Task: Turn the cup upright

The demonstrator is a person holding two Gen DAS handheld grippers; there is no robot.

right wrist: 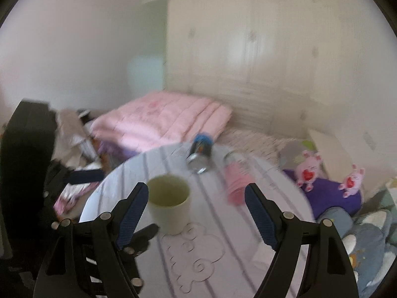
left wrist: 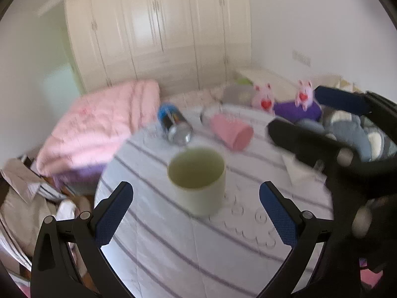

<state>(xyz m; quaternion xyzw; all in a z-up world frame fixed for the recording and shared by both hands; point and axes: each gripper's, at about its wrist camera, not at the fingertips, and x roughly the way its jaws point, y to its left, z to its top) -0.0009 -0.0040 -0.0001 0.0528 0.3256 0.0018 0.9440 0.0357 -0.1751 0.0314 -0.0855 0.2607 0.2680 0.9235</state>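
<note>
A pale green cup stands upright on the round striped table, mouth up and empty. It also shows in the right wrist view. A pink cup lies on its side behind it, as does a blue and black can. My left gripper is open, its fingers wide on either side in front of the green cup, not touching. My right gripper is open and empty, the green cup by its left finger, the pink cup ahead. The right gripper also shows in the left wrist view, open.
A folded pink quilt lies on the bed behind the table. Pink plush toys and a purple cushion sit at the right. Clutter of papers and cloth lies left of the table. White wardrobes stand behind.
</note>
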